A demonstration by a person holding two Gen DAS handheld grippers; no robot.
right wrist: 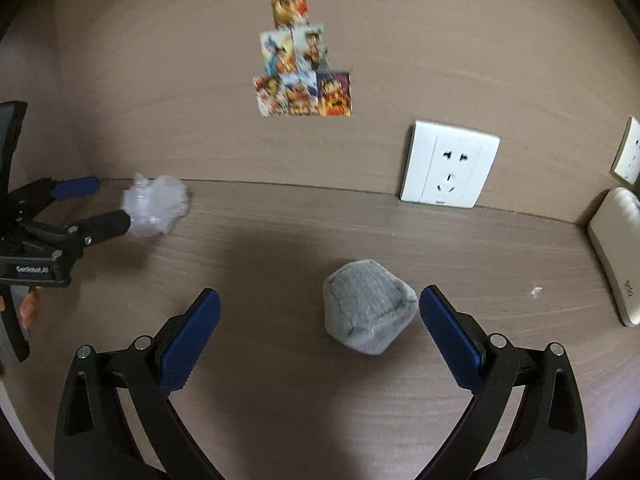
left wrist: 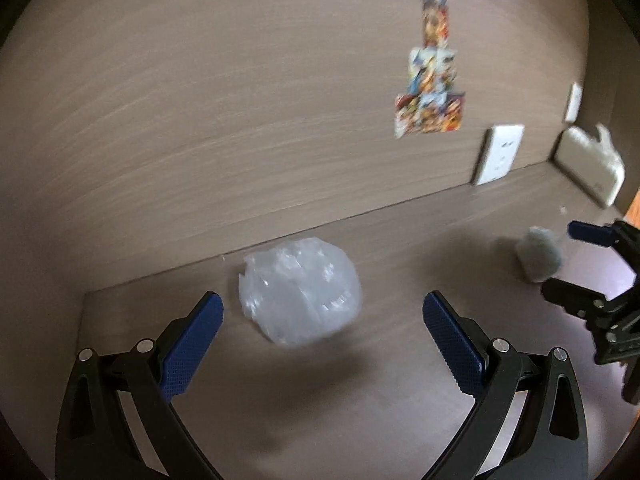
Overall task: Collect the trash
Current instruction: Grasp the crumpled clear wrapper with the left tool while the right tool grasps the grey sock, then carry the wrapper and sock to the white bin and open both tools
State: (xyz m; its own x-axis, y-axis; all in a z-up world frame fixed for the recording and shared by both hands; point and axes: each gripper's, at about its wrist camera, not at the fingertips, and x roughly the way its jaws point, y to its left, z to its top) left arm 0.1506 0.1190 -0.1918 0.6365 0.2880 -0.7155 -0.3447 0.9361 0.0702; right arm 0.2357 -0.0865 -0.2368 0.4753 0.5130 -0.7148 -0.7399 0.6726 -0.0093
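Note:
A crumpled clear plastic wad [left wrist: 299,290] lies on the brown desk, just ahead of and between the fingers of my left gripper [left wrist: 322,308], which stands open and apart from it. From the right wrist view the same plastic wad [right wrist: 157,205] sits at the left gripper's [right wrist: 108,204] tips. A grey fabric lump [right wrist: 368,306] rests on the desk between the fingers of my right gripper [right wrist: 319,306], close to the right finger; that gripper is open. In the left wrist view the grey lump [left wrist: 538,254] appears beside the right gripper [left wrist: 560,260].
The desk [right wrist: 304,240] meets a brown wall with colourful cards [right wrist: 302,76] stuck on it and a white socket [right wrist: 450,164]. A second socket [right wrist: 628,152] and a beige flat device [right wrist: 616,252] stand at the right corner. A white crumb [right wrist: 535,290] lies nearby.

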